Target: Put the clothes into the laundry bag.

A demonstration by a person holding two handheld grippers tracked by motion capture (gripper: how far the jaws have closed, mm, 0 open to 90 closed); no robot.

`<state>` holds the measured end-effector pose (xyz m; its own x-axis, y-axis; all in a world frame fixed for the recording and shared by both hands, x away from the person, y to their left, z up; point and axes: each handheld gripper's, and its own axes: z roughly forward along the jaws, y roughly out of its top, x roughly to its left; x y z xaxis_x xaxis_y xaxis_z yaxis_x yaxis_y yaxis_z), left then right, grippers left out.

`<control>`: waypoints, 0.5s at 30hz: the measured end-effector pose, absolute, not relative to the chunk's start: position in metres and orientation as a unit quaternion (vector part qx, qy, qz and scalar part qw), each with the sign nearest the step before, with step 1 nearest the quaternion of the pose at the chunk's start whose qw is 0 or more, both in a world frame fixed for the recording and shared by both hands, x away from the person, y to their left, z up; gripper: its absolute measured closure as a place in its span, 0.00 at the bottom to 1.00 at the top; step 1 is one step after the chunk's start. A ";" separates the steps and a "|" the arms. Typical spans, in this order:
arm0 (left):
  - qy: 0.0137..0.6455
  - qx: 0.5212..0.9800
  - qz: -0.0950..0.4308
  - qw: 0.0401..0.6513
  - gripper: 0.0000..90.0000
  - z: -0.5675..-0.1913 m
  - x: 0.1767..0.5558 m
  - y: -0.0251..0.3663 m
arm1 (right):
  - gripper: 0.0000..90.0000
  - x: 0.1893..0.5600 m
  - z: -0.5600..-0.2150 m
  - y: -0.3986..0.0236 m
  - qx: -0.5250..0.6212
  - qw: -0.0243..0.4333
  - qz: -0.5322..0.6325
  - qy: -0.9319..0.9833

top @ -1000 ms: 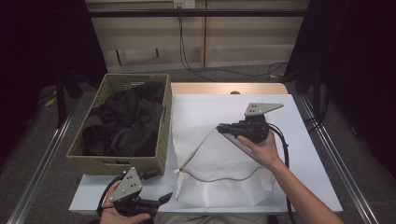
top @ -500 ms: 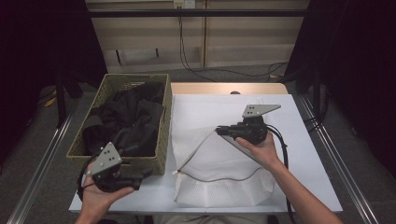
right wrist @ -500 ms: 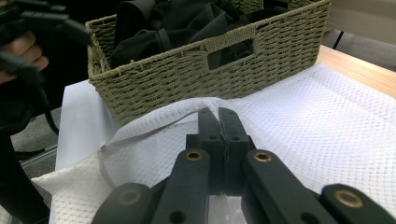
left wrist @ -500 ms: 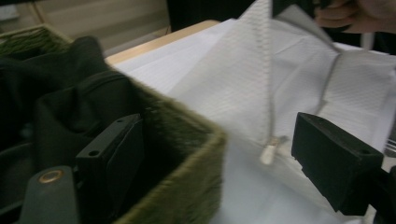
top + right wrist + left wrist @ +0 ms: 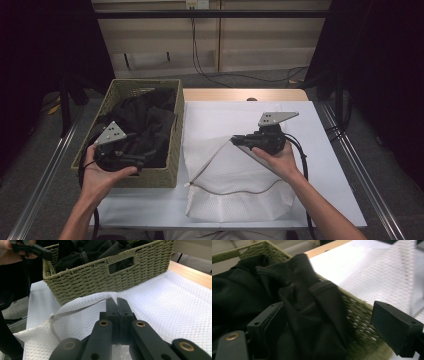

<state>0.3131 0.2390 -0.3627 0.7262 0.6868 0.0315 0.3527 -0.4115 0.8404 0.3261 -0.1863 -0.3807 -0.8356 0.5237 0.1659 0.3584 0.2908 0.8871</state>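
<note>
A woven olive basket (image 5: 177, 131) at the table's left holds black clothes (image 5: 145, 120). My left gripper (image 5: 140, 159) hovers over the basket's near end. Its jaws stand wide and have just been opening. In the left gripper view a fold of the black clothes (image 5: 307, 290) lies between the left gripper (image 5: 329, 311) jaws, not pressed. My right gripper (image 5: 236, 141) is shut on the rim of a white mesh bag (image 5: 240, 192) and holds that edge up off the table. The right gripper (image 5: 116, 301) pinches the bag's (image 5: 162, 297) hem, with the basket (image 5: 100, 277) beyond.
A white cover (image 5: 310, 130) lies over the wooden table (image 5: 240, 94). Metal rails (image 5: 367, 185) run along both sides of the table. Cables (image 5: 220, 75) trail on the floor behind it. Dark curtains hang at far left and right.
My left hand has lifted from the table's front edge and moved left and away, to above the basket's near end. The right gripper and the bag have stayed put.
</note>
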 end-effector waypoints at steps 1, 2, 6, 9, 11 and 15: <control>0.316 0.825 0.188 0.429 0.11 -0.362 0.316 0.236 | 0.99 0.326 -0.381 -0.186 0.275 0.078 0.527 0.800; 0.314 0.826 0.200 0.423 0.09 -0.361 0.319 0.234 | 0.99 0.327 -0.381 -0.185 0.274 0.077 0.527 0.801; 0.310 0.837 0.208 0.401 0.06 -0.361 0.334 0.228 | 0.99 0.326 -0.381 -0.184 0.273 0.076 0.525 0.802; 0.320 0.849 0.193 0.374 0.05 -0.365 0.346 0.224 | 0.99 0.326 -0.381 -0.184 0.272 0.076 0.524 0.803; 0.336 0.856 0.172 0.354 0.05 -0.367 0.353 0.222 | 0.99 0.326 -0.381 -0.184 0.273 0.075 0.525 0.803; 0.330 0.855 0.209 0.342 0.05 -0.363 0.368 0.225 | 0.99 0.328 -0.384 -0.185 0.270 0.071 0.527 0.802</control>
